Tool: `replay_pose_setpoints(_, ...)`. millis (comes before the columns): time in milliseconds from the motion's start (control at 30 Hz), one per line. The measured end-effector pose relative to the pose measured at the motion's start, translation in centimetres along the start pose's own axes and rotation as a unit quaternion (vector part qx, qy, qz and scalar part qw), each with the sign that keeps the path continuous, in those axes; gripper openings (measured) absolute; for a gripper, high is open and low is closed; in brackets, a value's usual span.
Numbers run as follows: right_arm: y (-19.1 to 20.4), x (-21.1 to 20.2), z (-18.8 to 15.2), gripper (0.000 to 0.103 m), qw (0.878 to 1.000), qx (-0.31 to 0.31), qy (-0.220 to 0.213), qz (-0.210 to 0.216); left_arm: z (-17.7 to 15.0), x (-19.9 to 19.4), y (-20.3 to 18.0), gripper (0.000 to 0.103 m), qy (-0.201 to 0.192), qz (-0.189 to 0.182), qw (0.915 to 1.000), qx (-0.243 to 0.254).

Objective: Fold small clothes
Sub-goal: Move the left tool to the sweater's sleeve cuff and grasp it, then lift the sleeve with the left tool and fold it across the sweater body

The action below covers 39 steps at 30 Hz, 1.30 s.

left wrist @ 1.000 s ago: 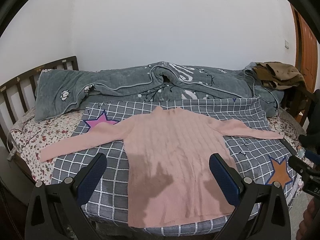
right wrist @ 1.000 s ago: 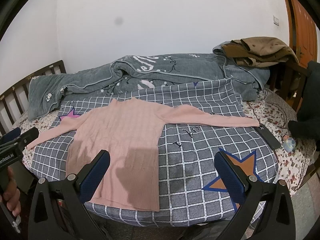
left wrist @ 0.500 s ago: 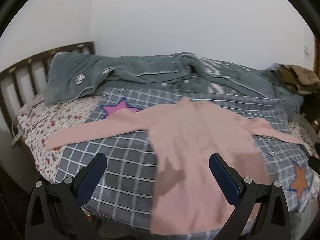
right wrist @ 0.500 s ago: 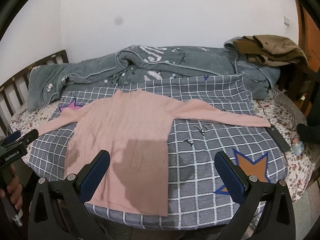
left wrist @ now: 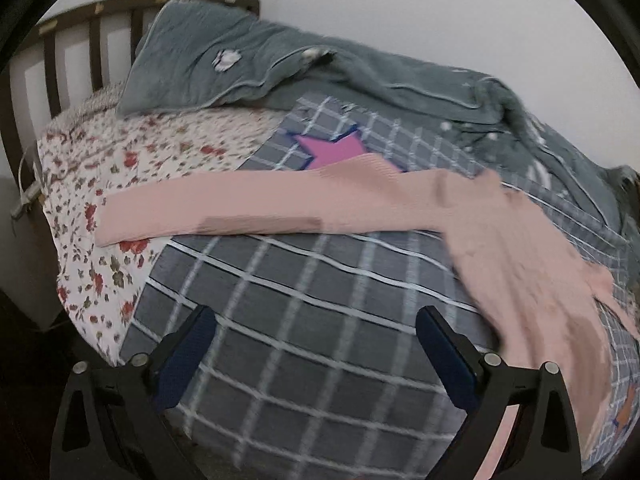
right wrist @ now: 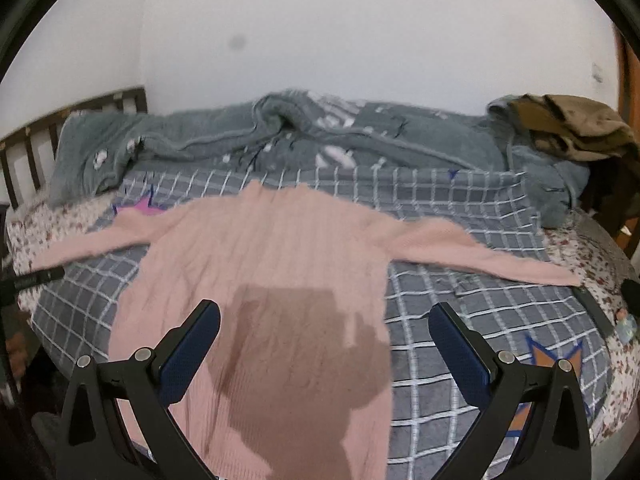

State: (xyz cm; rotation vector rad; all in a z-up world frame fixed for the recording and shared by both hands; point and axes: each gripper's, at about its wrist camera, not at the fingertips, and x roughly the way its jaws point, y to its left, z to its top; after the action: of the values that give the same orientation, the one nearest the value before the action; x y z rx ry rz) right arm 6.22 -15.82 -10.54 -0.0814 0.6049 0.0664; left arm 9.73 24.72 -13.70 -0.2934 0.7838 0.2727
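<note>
The sweater point(right wrist: 272, 264) is lying flat mid-frame on the checked blanket point(left wrist: 304, 300), sleeves point(left wrist: 248, 208) stretching left-right; the left gripper point(left wrist: 316, 344) is gaping empty below the left sleeve, nearer it, while the right gripper point(right wrist: 324, 340) is hovering wide open over the hem

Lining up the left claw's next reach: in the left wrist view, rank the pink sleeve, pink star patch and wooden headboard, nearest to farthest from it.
1. pink sleeve: stretched across the bed straight ahead of the left claw.
2. pink star patch: just behind the sleeve, slightly right.
3. wooden headboard: far left, against the wall.
</note>
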Motion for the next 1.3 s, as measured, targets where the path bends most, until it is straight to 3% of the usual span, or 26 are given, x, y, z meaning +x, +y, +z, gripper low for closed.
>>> replay_pose_setpoints(167, 1.5, 3.2, -0.2, 0.102, 0.999, -0.005, 0.035, 0.006, 1.8, 3.3, 4.9, 0.094, -0.001, -0.007, 0.9976, -0.068)
replay_pose_setpoints(400, 2.8, 5.2, 0.1, 0.1, 1.0, -0.008, 0.028, -0.002, 3.6, 7.3, 10.5, 0.086, 0.007, 0.061, 0.9884, -0.139)
replay_pose_setpoints(600, 3.0, 8.3, 2.3, 0.087, 0.997, 0.009, 0.057, 0.057, 4.9, 9.0, 13.2, 0.061, -0.012, 0.096, 0.9792, -0.178)
replay_pose_setpoints(700, 3.1, 9.5, 3.3, 0.085, 0.996, 0.005, 0.049, 0.07, 5.5, 9.2, 13.4, 0.035, -0.019, 0.119, 0.9764, -0.179)
replay_pose_setpoints(767, 3.0, 10.1, 3.9, 0.085, 0.996, 0.002, 0.048, 0.077, 6.0, 9.3, 13.4, 0.009, -0.024, 0.13, 0.9757, -0.175)
replay_pose_setpoints(800, 2.8, 10.6, 4.2, 0.085, 0.995, 0.0, 0.047, 0.084, 6.3, 9.3, 13.3, 0.009, -0.025, 0.134, 0.9755, -0.173)
replay_pose_setpoints(1000, 0.7, 12.9, 5.6, 0.085, 0.995, -0.015, 0.035, 0.093, 9.4, 7.3, 8.5, 0.007, -0.059, 0.151, 0.9808, -0.108)
replay_pose_setpoints(1133, -2.2, 14.3, 5.8, 0.085, 0.994, -0.014, 0.04, 0.096, 11.8, 5.1, 2.4, 0.006, -0.088, 0.113, 0.9881, -0.056)
replay_pose_setpoints(1300, -6.8, 14.8, 5.3, 0.085, 0.996, -0.011, 0.028, 0.082, 13.3, 3.0, -8.6, 0.006, -0.115, 0.054, 0.9917, 0.019)
